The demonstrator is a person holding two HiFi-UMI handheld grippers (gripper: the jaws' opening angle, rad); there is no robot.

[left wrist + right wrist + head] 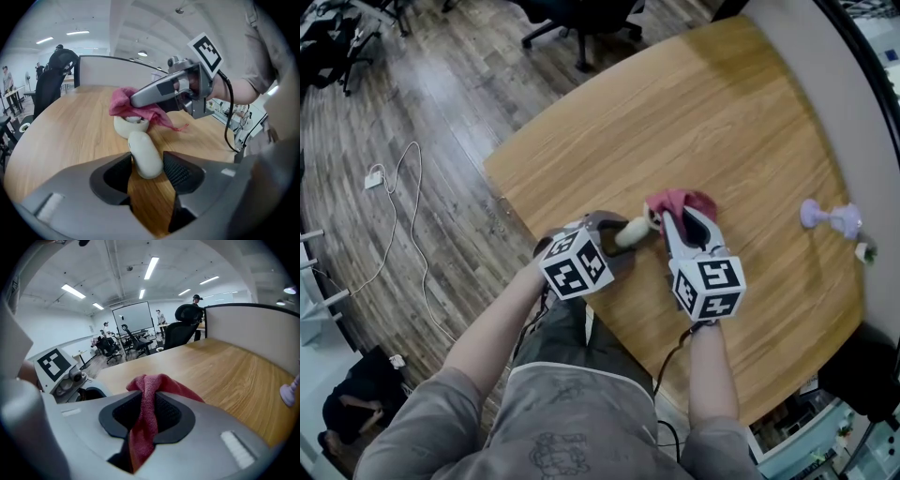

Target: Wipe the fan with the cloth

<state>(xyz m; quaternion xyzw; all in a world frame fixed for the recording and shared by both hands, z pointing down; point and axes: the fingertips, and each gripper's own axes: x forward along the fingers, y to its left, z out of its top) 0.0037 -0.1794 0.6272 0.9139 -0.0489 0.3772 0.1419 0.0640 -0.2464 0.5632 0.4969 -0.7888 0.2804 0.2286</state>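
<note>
Red terry cloth (144,427) is pinched tight between the pads of your right gripper (679,219). One fold runs down through the jaws and the rest is bunched out past the tips. Your left gripper (617,240) has its jaws closed in on the white handle of the small hand fan (145,157), with one pad against each side of it.

The fan lies on its side on the wooden table (722,112), near the edge closest to you. Its handle points toward your left gripper and its round head points away. The cloth is draped over the top of that head and touches it. Your right gripper reaches in above the head from the right, and the two grippers meet at the fan.

Well apart from them, toward the table's right edge, a small lilac object (830,217) with a round end and a stem lies on its side. What it is cannot be told. A beige partition (825,84) runs along the table's far side.

On the plank floor to your left, a white cable (411,216) loops away from a power strip (373,178). A black office chair (581,19) stands beyond the table.
</note>
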